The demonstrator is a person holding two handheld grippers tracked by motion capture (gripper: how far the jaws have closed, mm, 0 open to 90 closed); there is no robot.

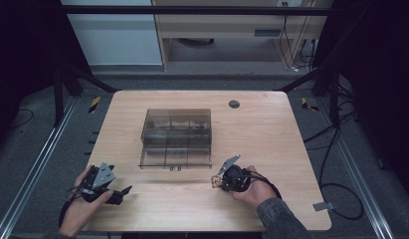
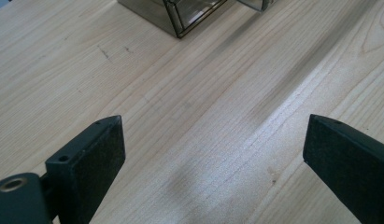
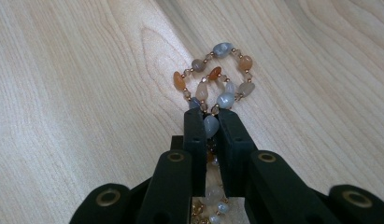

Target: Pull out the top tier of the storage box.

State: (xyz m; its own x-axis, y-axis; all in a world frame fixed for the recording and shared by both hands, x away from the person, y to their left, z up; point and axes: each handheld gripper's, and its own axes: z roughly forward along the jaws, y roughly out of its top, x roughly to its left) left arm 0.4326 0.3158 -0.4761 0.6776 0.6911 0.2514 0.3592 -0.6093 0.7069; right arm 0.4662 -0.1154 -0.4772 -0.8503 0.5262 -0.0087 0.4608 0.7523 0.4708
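Near the table's (image 1: 291, 149) front edge, right of centre, the right gripper (image 3: 210, 122) is clamped on a bead bracelet (image 3: 217, 77) — its jaws pinch one pale bead between them, and the rest of the strand fans out ahead in loops just over the wood, with more beads trailing back between the fingers. Gripping a single bead at the tips looks meant to lift the whole strand without crushing or scattering it. At the front left, the left gripper (image 2: 213, 154) rests with its jaws wide apart and nothing between them, probably kept free for the box (image 1: 176, 137). That box — smoky, see-through, with a shallow drawer pulled out toward the person — sits mid-table, well apart from both grippers; its open front suggests the bracelet is bound for a compartment. Count: one bracelet, one box, two grippers.
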